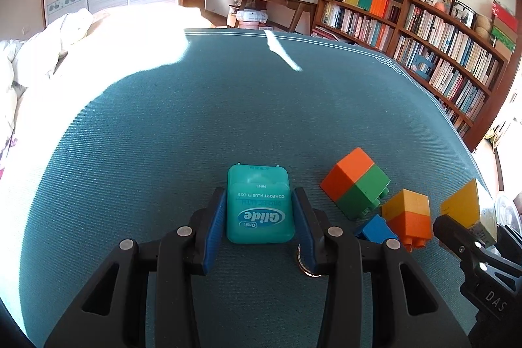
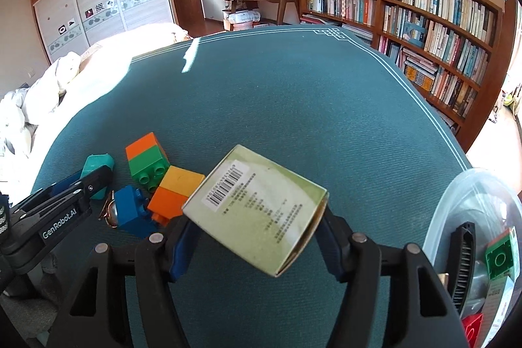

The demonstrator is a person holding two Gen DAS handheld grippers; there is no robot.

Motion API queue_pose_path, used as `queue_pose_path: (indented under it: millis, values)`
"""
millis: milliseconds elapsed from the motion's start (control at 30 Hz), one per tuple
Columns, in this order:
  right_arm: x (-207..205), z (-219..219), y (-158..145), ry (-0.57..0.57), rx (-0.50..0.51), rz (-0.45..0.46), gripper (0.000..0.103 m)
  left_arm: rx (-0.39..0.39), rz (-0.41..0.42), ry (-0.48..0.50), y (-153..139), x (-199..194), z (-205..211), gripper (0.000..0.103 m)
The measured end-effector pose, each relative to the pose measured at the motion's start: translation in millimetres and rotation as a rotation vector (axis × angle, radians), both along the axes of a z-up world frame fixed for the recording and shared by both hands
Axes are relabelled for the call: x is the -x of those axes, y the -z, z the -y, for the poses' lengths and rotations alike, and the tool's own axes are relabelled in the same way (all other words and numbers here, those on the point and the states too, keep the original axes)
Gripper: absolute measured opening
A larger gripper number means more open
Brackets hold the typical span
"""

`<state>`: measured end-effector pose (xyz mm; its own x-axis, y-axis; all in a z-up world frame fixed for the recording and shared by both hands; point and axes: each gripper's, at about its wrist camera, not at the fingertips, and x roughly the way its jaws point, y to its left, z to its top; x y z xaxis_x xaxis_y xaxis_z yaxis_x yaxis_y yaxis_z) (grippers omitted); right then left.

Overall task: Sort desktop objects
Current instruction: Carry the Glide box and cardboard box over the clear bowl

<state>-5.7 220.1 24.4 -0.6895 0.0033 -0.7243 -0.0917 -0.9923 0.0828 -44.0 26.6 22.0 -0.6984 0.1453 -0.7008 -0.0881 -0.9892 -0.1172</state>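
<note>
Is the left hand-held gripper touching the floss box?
Touching. The left wrist view shows the left hand-held gripper with both blue pads pressed against the sides of the teal floss box.

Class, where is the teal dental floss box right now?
In the left wrist view, the floss box sits low and central on the teal cloth, between the left gripper's jaws, left of the orange-green block.

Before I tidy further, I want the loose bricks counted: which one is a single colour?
The blue brick, beside the metal ring; the other two loose bricks are two-coloured stacks, orange-green and yellow-orange.
</note>
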Motion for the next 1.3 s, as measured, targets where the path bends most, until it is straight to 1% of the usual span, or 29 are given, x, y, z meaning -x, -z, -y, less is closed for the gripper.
queue_pose_path:
  millis: [233,433,700,867,1067,1300]
  values:
    - [-25,-1,-12,-0.006,0.002,-0.026,0.069,0.005,-0.028,0.011,-8,-9,-1,0.043]
    - [-42,-1,-22,-0.007,0.011,-0.055,0.069,0.006,-0.066,0.020,-22,-14,-2,0.043]
    - [-62,-4,-28,-0.002,0.032,-0.080,0.069,0.002,-0.109,0.048,-41,-30,-10,0.043]
    - [-72,-7,-30,-0.007,0.041,-0.094,0.069,0.007,-0.106,0.067,-43,-45,-16,0.043]
    - [-84,-16,-32,-0.009,0.070,-0.113,0.069,0.019,-0.100,0.103,-48,-63,-32,0.043]
    - [-103,-42,-39,0.025,0.104,-0.149,0.069,0.041,-0.123,0.180,-60,-81,-70,0.043]
